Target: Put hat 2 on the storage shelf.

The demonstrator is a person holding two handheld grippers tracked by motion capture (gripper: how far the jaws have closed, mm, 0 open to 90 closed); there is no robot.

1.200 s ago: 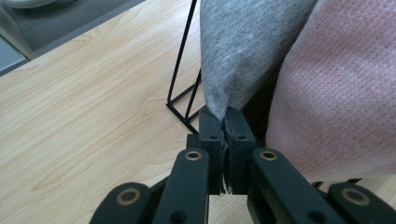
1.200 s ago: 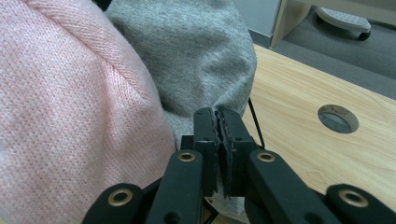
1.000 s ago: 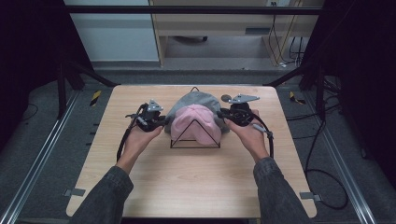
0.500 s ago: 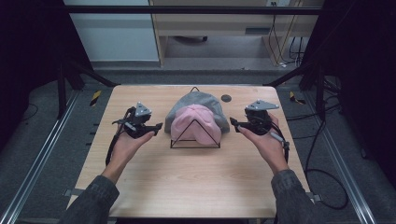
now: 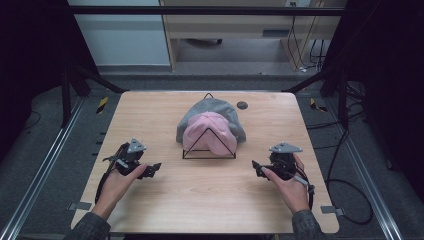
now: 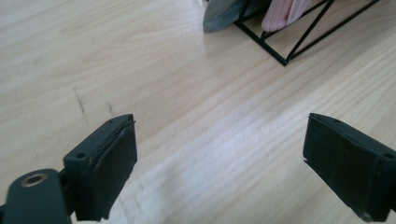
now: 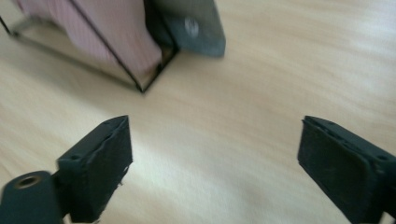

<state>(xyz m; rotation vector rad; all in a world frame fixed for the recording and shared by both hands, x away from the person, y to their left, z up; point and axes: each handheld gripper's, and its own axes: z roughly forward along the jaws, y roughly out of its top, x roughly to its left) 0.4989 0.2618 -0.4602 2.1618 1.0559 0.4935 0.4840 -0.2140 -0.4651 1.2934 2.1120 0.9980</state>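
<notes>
A wooden table (image 5: pixel 150 115) is seen from above, with a person's two forearms coming in from the bottom edge, each hand holding a two-jaw gripper.

At the left, the left gripper (image 5: pixel 154 169) rests low over the near left part of the table, well apart from the hats. Its jaws have just been opening and now stand spread wide, with nothing between them; the left gripper view shows bare wood grain between the two black pads (image 6: pixel 112 163).

In the middle, toward the far side of the table, a pink knitted hat (image 5: pixel 209 131) sits draped over a black wire stand (image 5: pixel 209 156) shaped like a triangle. A grey hat (image 5: pixel 212 107) lies behind and under the pink one, touching it. A small dark round object (image 5: pixel 242 105) lies just beyond them.

At the right, the right gripper (image 5: pixel 256 166) sits over the near right part of the table, also well apart from the hats. Its jaws have just been opening too and are spread wide and empty.

The hats appear placed on the stand and released. To finish well, both hands should probably stay low and clear, moving out evenly so neither cable nor jaw catches the light wire stand and tips it.
</notes>
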